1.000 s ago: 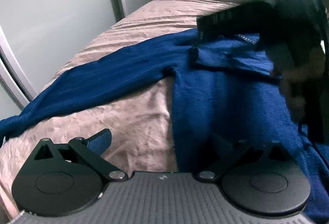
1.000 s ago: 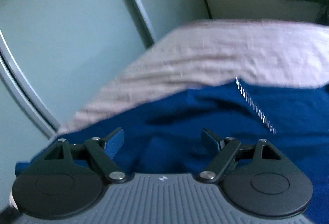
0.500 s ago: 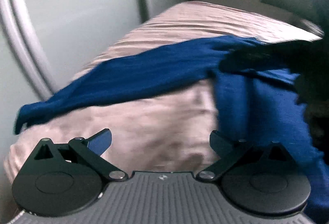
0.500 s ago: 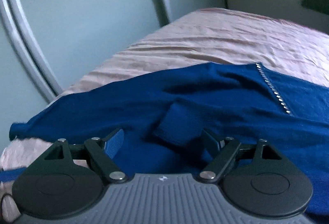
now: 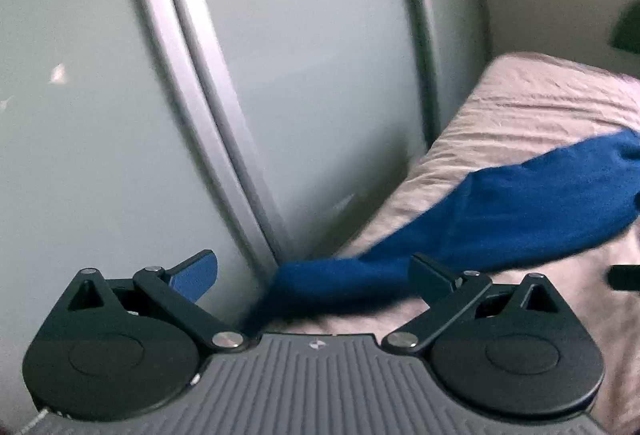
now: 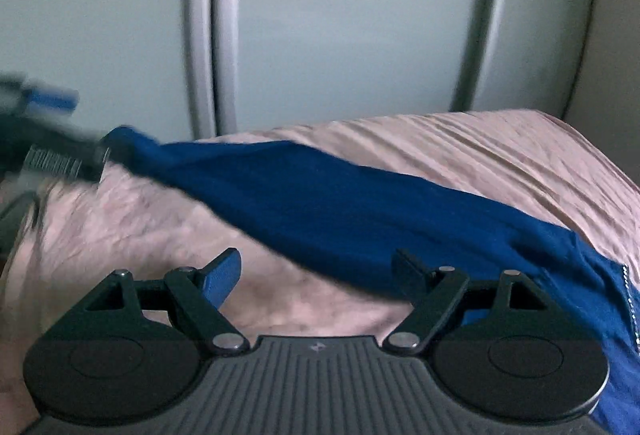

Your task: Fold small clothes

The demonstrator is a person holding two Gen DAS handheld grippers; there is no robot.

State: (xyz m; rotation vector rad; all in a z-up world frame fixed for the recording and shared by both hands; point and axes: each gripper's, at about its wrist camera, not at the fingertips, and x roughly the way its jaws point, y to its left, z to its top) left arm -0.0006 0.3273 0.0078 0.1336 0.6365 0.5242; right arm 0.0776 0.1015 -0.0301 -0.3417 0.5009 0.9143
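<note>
A dark blue sweater lies on the pink bed sheet [image 5: 540, 103], with one long sleeve [image 5: 500, 211] stretched out toward the bed's edge. My left gripper [image 5: 314, 271] is open, and the sleeve's cuff [image 5: 320, 287] lies just ahead, between its fingers without being pinched. My right gripper [image 6: 318, 273] is open over the sheet, with the middle of the sleeve [image 6: 340, 203] just beyond its fingers. In the right wrist view the left gripper [image 6: 60, 155] shows blurred at the far left, by the cuff end. The sweater's body [image 6: 600, 315] runs out of view at the right.
Frosted sliding wardrobe doors [image 5: 320, 95] with grey frames stand close beside the bed, leaving a narrow gap at the cuff. A row of pale studs or zip teeth [image 6: 630, 299] marks the sweater at the right edge. The sheet [image 6: 460, 147] is wrinkled.
Both grippers have swung left along the sleeve toward the wardrobe. The left one has gone from near the sweater's body to the cuff at the bed's edge. Both have stayed open.
</note>
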